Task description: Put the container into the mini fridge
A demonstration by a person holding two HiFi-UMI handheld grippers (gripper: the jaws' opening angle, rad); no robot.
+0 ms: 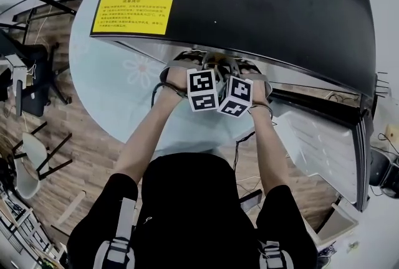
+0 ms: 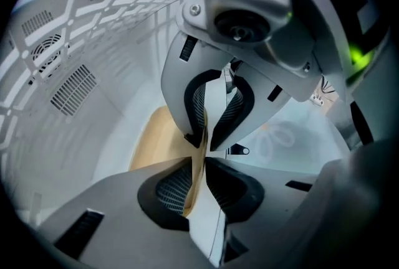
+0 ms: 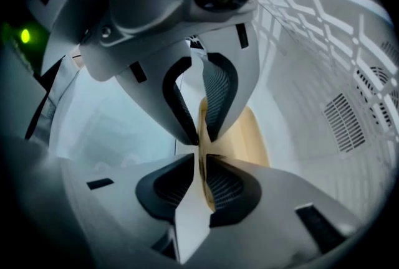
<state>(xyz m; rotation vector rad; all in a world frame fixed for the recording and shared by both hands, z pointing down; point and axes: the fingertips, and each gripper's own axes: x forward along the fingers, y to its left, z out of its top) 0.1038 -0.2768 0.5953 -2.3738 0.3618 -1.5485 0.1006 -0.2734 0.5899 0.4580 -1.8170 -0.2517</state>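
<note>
From the head view only the black top of the mini fridge [image 1: 249, 0] at the worktop's [image 1: 118, 81] far edge shows, with both marker cubes side by side at its opening. The container is hidden there. The gripper views look inside. The left tongs [image 2: 204, 148] are pinched shut on one thin edge of the tan container [image 2: 153, 140], the right tongs [image 3: 199, 148] on another. It sits within the white interior, below a wire shelf [image 2: 93, 6].

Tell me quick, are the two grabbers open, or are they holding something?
Left gripper: fingers shut on the rim of the tan container.
Right gripper: fingers shut on the same container's rim, opposite side.
</note>
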